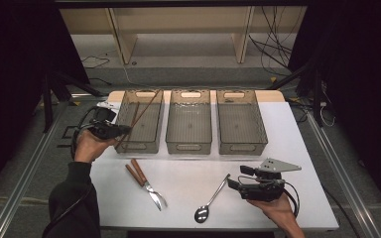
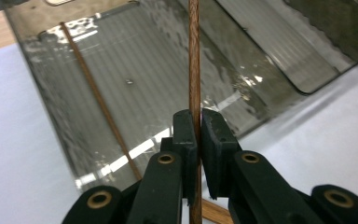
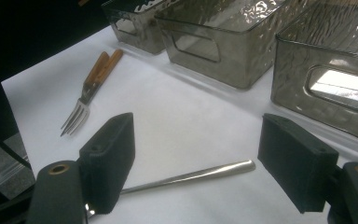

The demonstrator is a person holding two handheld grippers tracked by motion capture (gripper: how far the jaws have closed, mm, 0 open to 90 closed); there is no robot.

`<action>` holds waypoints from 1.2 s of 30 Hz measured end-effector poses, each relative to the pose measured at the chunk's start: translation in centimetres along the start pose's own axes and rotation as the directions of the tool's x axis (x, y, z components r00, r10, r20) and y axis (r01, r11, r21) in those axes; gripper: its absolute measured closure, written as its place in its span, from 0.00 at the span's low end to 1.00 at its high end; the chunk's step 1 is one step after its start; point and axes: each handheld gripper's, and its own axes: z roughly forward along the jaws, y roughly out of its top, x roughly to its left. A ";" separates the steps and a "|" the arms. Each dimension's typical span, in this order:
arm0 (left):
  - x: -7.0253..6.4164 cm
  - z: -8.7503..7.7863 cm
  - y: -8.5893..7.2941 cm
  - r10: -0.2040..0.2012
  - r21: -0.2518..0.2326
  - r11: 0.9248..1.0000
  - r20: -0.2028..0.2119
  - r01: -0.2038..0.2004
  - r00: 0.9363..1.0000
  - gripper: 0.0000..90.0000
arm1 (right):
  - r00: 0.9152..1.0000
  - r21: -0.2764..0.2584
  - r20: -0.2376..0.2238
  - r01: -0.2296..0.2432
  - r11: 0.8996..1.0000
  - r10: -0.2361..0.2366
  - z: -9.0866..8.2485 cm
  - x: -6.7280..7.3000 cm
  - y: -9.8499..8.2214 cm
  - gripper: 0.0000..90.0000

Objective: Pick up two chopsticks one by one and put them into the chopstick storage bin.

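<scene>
Over left bin's (image 1: pixel 120 119) rim, clamped chopstick (image 2: pixel 194 70)

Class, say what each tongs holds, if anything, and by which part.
Left tongs clamp a wooden chopstick near its lower end. Right tongs hold nothing.

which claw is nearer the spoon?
Right. The right claw hovers open just right of the spoon, whose handle lies between its jaws in the right gripper view. The left claw is across the table at the left bin, shut on a chopstick.

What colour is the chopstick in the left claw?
Reddish brown wood, the chopstick shows best in the left gripper view.
</scene>
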 end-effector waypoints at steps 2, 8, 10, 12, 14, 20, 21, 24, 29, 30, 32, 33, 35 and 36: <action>0.5 0.2 0.4 -0.009 0.013 1.000 -0.010 0.010 1.000 0.94 | 1.000 0.000 -0.001 0.000 1.000 0.000 0.0 -0.1 0.0 0.31; 1.8 1.3 1.3 -0.043 0.041 0.998 -0.037 0.045 0.998 0.94 | 1.000 0.003 -0.004 -0.003 1.000 0.003 0.1 0.0 0.0 0.31; 2.2 1.7 1.6 -0.056 0.042 0.997 -0.040 0.057 0.998 0.94 | 1.000 0.003 -0.004 -0.003 1.000 0.003 0.1 0.0 0.0 0.31; 2.6 2.0 1.8 -0.072 0.038 0.997 -0.041 0.073 0.997 0.94 | 1.000 0.001 -0.004 -0.001 1.000 0.001 0.1 -0.1 0.0 0.31; 2.9 2.2 2.0 -0.082 0.033 0.996 -0.041 0.083 0.996 0.94 | 1.000 0.001 -0.004 -0.002 1.000 0.002 0.0 -0.1 0.0 0.31; 3.2 2.7 2.7 -0.074 0.035 0.996 -0.051 0.076 0.996 0.94 | 1.000 0.004 -0.005 -0.006 1.000 0.006 0.1 -0.1 0.0 0.31; 3.2 2.8 2.8 -0.077 0.032 0.996 -0.051 0.079 0.996 0.94 | 1.000 0.004 -0.005 -0.004 1.000 0.004 0.1 -0.1 0.0 0.31; 3.3 3.2 2.8 -0.075 0.035 0.996 -0.050 0.076 0.996 0.94 | 1.000 0.002 -0.005 -0.002 1.000 0.002 0.0 -0.1 0.0 0.31; 3.4 3.8 2.5 -0.074 0.046 0.996 -0.059 0.077 0.996 0.94 | 1.000 0.003 -0.006 -0.005 1.000 0.005 0.0 -0.1 0.0 0.31; 3.4 4.0 2.5 -0.078 0.047 0.996 -0.060 0.081 0.995 0.94 | 1.000 0.003 -0.005 -0.003 1.000 0.003 0.1 -0.1 0.0 0.31; 3.6 4.2 2.4 -0.079 0.052 0.995 -0.066 0.083 0.995 0.94 | 1.000 0.005 -0.007 -0.004 1.000 0.004 0.0 0.0 0.0 0.31; 3.7 4.2 2.3 -0.080 0.050 0.995 -0.067 0.083 0.995 0.94 | 1.000 0.004 -0.007 -0.004 1.000 0.004 0.0 0.0 0.0 0.31; 3.7 4.3 2.3 -0.082 0.041 0.996 -0.069 0.085 0.994 0.94 | 1.000 0.003 -0.006 -0.002 1.000 0.002 0.0 0.0 0.0 0.31; 3.7 4.3 2.3 -0.085 0.039 0.995 -0.069 0.087 0.994 0.94 | 1.000 0.002 -0.007 -0.003 1.000 0.003 0.0 0.0 0.0 0.31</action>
